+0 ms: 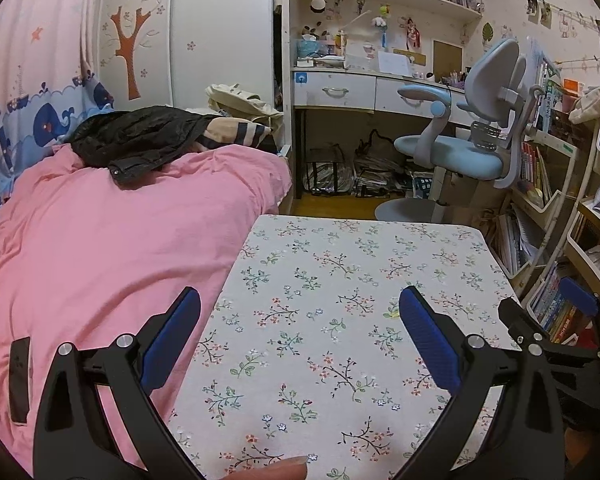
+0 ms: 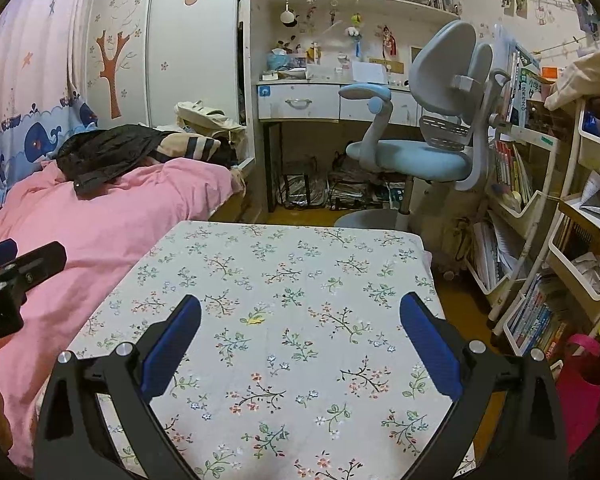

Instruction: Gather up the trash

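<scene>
My left gripper [image 1: 300,300] is open and empty, held above the left part of a table with a floral cloth [image 1: 340,264]. My right gripper [image 2: 300,308] is open and empty above the same table [image 2: 284,264]. The right gripper's blue-padded fingers [image 1: 576,300] show at the right edge of the left wrist view. The left gripper's fingers [image 2: 24,264] show at the left edge of the right wrist view. No loose trash shows on the tabletop. A pink bag or bin [image 2: 584,384] stands on the floor at the table's right.
A bed with a pink cover [image 1: 100,248] runs along the table's left, with a black jacket [image 1: 136,140] on it. A blue-grey desk chair [image 1: 460,152] and a desk [image 1: 340,88] stand beyond the table. White bookshelves [image 2: 540,208] crowd the right side.
</scene>
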Available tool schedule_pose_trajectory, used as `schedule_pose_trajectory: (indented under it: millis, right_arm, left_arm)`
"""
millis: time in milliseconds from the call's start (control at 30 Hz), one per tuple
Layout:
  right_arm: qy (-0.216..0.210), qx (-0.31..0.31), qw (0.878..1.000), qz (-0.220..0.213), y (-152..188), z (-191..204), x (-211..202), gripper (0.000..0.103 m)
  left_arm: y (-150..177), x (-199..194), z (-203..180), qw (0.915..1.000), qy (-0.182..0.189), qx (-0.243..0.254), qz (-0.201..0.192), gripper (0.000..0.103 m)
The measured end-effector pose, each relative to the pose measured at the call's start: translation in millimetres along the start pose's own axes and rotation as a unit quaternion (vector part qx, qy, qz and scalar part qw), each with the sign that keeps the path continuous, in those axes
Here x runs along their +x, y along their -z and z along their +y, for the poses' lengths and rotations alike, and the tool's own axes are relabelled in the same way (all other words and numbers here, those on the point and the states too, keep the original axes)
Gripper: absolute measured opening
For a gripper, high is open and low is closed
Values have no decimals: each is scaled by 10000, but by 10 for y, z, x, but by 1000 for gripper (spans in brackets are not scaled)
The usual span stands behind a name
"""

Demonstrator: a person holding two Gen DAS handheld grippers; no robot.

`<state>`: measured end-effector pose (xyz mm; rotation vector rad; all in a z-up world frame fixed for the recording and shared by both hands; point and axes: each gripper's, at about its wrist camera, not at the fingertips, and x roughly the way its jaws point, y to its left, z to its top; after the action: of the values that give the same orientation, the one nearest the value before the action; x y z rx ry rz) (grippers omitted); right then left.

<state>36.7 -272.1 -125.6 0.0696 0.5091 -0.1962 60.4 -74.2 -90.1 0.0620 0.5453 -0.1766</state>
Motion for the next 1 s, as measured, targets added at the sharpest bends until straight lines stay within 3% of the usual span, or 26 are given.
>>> schedule_pose_trajectory:
  millis: [1000]
  right_arm:
    - [59,-76,10000,16,18,15,30,96]
  left_arm:
    - [-39,-70,-48,9999,110,32,-75,96]
